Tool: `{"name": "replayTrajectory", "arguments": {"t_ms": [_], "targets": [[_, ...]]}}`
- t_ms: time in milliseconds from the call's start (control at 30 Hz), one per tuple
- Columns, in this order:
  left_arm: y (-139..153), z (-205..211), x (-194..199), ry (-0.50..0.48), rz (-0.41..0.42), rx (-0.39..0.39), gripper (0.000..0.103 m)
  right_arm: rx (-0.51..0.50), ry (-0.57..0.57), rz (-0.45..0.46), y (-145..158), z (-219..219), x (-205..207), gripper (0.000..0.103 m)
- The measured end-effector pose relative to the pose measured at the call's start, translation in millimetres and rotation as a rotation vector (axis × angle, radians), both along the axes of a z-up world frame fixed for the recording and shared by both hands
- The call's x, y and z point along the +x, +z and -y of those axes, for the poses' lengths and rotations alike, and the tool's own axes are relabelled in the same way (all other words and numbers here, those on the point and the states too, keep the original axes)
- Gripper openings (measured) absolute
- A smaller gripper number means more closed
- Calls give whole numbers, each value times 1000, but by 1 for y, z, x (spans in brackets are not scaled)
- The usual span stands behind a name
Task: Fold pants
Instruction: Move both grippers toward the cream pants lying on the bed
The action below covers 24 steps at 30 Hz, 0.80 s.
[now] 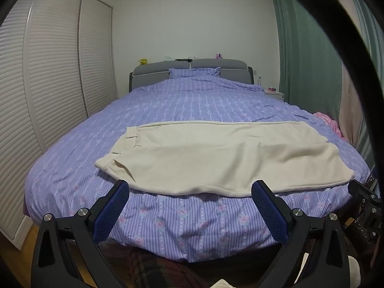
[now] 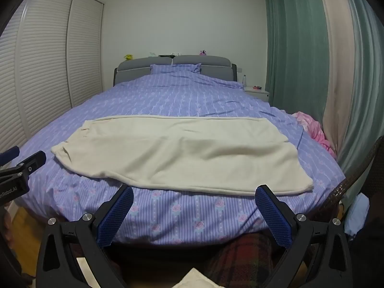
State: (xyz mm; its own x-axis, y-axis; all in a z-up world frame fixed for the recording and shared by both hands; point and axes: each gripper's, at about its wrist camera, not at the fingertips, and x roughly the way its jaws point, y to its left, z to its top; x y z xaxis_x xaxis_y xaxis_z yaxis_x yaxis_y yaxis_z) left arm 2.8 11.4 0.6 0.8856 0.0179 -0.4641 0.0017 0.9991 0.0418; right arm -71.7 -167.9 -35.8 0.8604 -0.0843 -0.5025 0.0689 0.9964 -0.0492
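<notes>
Cream pants (image 1: 216, 156) lie flat across the foot of the bed, folded lengthwise, with the waistband (image 1: 120, 146) at the left and the leg ends at the right. They also show in the right wrist view (image 2: 180, 153). My left gripper (image 1: 190, 187) is open and empty, held just before the near edge of the pants. My right gripper (image 2: 194, 192) is open and empty, also just short of the pants' near edge. The left gripper's fingers (image 2: 26, 165) show at the left edge of the right wrist view.
The bed (image 1: 192, 218) has a purple striped floral cover. White louvred wardrobe doors (image 1: 55, 72) stand at the left, green curtains (image 2: 300, 60) at the right. Pink cloth (image 2: 316, 134) lies at the bed's right edge. A grey headboard (image 1: 192, 69) and nightstand (image 1: 276, 94) are at the back.
</notes>
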Motion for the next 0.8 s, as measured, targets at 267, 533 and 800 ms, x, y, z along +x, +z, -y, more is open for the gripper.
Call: {"name": "replayTrajectory", "arguments": {"t_ms": [267,533,800], "targets": [[0,0,0,0,2,1,103,1,6,-1,2,-3,-3,103],[0,0,1,-4,-3,0,103,-1,4,3,0,2,1,103],[-2,2,1,-15,-7,1,103,1,7,1,-1,3,3,103]]}}
